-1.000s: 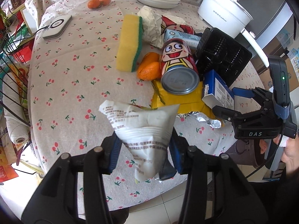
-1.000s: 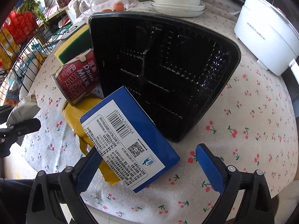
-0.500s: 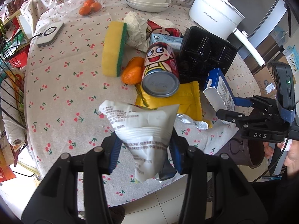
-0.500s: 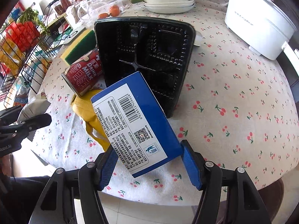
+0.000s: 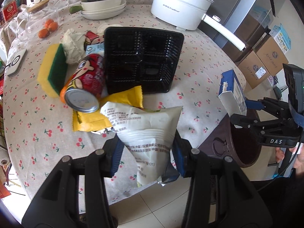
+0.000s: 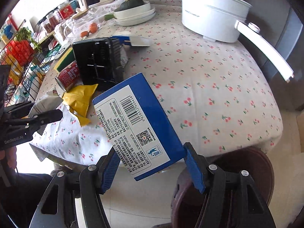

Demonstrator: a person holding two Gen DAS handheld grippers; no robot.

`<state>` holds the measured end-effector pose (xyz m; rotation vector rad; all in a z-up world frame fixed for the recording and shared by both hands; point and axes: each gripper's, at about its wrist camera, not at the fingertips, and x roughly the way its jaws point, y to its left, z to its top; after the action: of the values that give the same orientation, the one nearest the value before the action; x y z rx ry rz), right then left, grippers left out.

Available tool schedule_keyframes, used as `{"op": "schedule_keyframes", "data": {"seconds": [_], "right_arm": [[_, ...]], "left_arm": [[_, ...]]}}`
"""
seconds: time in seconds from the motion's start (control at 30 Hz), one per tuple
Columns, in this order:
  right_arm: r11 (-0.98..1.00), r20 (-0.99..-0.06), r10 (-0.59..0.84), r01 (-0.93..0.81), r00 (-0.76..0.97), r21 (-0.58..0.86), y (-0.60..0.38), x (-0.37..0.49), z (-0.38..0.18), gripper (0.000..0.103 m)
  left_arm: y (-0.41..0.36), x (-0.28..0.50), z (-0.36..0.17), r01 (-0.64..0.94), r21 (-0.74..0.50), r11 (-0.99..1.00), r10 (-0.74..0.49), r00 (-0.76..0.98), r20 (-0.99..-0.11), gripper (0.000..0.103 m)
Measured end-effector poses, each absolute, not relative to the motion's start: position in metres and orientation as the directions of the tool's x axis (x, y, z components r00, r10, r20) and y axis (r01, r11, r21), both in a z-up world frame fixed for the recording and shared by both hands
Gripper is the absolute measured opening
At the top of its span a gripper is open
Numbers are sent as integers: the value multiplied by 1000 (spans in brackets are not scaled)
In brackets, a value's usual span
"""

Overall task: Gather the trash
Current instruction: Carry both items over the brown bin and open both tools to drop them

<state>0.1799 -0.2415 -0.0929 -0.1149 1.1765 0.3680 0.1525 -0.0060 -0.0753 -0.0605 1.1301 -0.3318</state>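
We saw two handheld grippers near the edge of a round table [image 5: 199, 60] covered in a pale cloth printed with small red cherries.

The left gripper [image 5: 147, 158] was clamped on a white snack bag [image 5: 150, 133], its blue pads pressing in on both sides of the pouch. The bag was crumpled and puffy, with rows of small dark print across its face and a torn silver corner hanging below the pads. It was held up over the table's near edge.

The right gripper [image 6: 152, 168] held a blue carton [image 6: 140, 121] between its blue pads, closed to about the carton's width. The carton was a flat rectangular box, tilted, with a white label panel bearing a barcode, a square code and fine print. In the left view its open white end pointed up. It hung past the table edge, above a dark brown bin [image 5: 241, 146] standing on the tiled floor.

On the table lay more rubbish: a yellow wrapper [image 5: 121, 102], a red milk can [image 5: 85, 87] on its side with a cartoon face, a black plastic tray [image 5: 142, 60] and a yellow and green sponge [image 5: 52, 72]. Behind them stood a white pot [image 5: 178, 5].
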Motion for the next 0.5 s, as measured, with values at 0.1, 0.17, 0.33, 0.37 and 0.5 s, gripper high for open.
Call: {"op": "schedule_keyframes", "data": {"seconds": [0.1, 0.17, 0.33, 0.37, 0.5], "right_arm": [[951, -917, 200, -293, 345, 97, -275, 169, -92, 67], [961, -918, 188, -260, 350, 98, -297, 162, -93, 67], [980, -919, 161, -166, 361, 106, -345, 143, -95, 67], [983, -919, 156, -148, 362, 108, -354, 138, -96, 67], [991, -924, 131, -83, 358, 108, -384, 122, -100, 67]], "left_arm": [[-30, 152, -74, 271, -213, 939, -308, 385, -870, 48], [-46, 152, -74, 296, -217, 930, -324, 384, -865, 48], [-89, 146, -74, 361, -244, 900, -379, 375, -846, 48], [-99, 145, -74, 375, -251, 892, -393, 371, -841, 48], [-142, 133, -76, 446, -277, 851, -454, 360, -815, 48]]}}
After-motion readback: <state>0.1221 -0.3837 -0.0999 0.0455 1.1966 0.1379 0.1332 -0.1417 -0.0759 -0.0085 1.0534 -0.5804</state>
